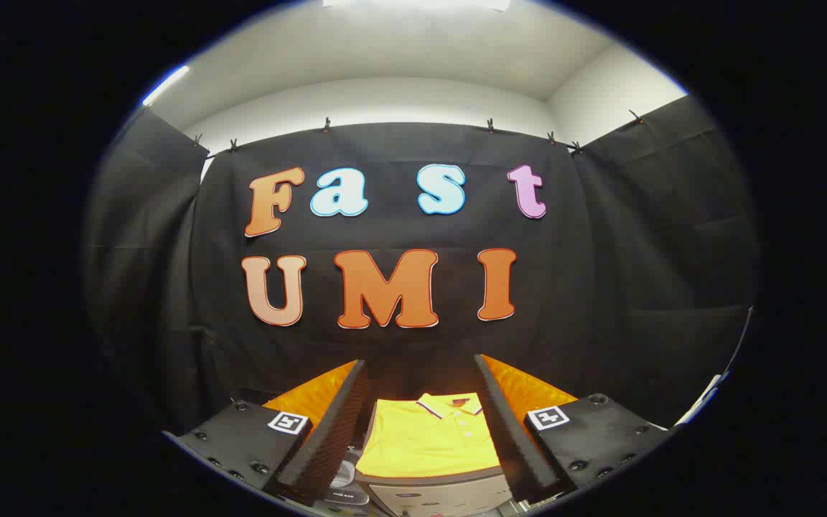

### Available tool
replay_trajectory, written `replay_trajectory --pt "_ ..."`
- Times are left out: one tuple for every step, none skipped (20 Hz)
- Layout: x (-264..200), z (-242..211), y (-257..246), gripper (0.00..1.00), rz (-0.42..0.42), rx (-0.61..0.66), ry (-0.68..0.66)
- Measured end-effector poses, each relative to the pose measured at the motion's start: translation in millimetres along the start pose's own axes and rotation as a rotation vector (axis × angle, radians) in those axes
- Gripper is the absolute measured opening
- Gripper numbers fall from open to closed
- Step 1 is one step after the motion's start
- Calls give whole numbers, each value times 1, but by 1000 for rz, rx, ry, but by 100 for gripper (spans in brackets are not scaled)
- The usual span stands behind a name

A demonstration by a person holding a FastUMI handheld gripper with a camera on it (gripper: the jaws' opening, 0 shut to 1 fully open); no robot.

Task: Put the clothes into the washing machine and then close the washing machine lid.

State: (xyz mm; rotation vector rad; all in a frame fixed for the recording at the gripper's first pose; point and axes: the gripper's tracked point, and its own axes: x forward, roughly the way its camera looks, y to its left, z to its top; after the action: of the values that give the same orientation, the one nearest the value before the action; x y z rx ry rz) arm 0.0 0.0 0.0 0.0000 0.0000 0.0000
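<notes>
The gripper (pixel 424 431) was held with its fingers spread wide and nothing between them. A folded yellow shirt (pixel 428 441) was seen lying flat just ahead and below, centred in the gap between the fingers, its collar turned away from the gripper and its long axis running straight forward. It appeared to rest on a pale unit (pixel 431 495), possibly the washing machine, though that could not be told.

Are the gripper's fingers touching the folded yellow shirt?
Apart. In the gripper view the open gripper frames the yellow shirt, which lies flat ahead, clear gaps beside both fingers.
</notes>
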Motion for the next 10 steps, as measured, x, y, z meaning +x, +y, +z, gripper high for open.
replay_trajectory --pt "1 1 0 95 1 1 0" --pt "1 1 -2 95 -1 0 6" --pt "1 1 -2 95 -6 -5 9" --pt "1 3 -2 95 -7 -10 9" --pt "1 5 -2 95 -9 -14 6" --pt "2 7 -1 95 -9 -15 6" --pt "3 8 0 95 -9 -15 8" --pt "2 9 1 95 -2 -14 8" --pt "2 10 3 95 -2 -15 8" --pt "2 12 2 95 -3 -18 9"
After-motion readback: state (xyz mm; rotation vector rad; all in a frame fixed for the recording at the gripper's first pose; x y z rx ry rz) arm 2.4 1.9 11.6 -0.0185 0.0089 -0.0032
